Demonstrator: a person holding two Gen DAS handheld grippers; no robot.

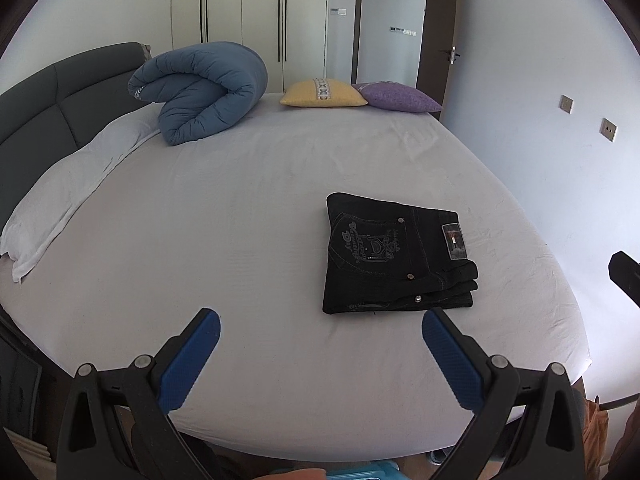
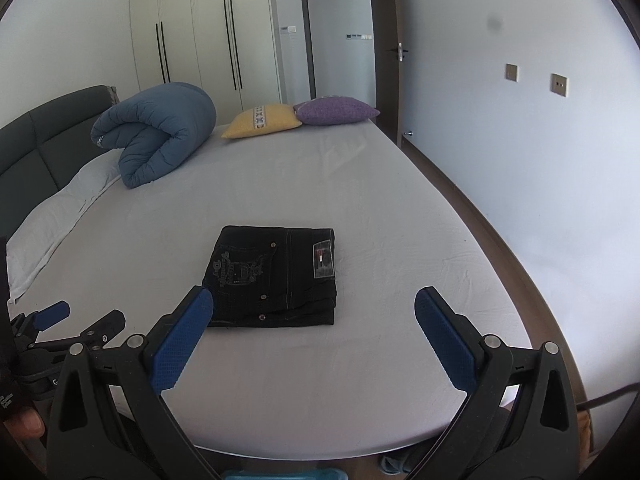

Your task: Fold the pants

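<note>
Black denim pants [image 2: 272,276] lie folded on my white bed sheet [image 2: 280,380]; both grippers [image 1: 320,344] [image 2: 314,326] hang spread, and any careless sweep could snag the stack.

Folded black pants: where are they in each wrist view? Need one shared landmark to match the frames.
Left wrist: black pants lie right of centre on the bed sheet, beyond the right fingertip of the open left gripper.
Right wrist: black pants lie just left of centre, close behind the left fingertip of the open right gripper.
Shared landmark: the rolled blue duvet by the headboard, upper left in both.
</note>
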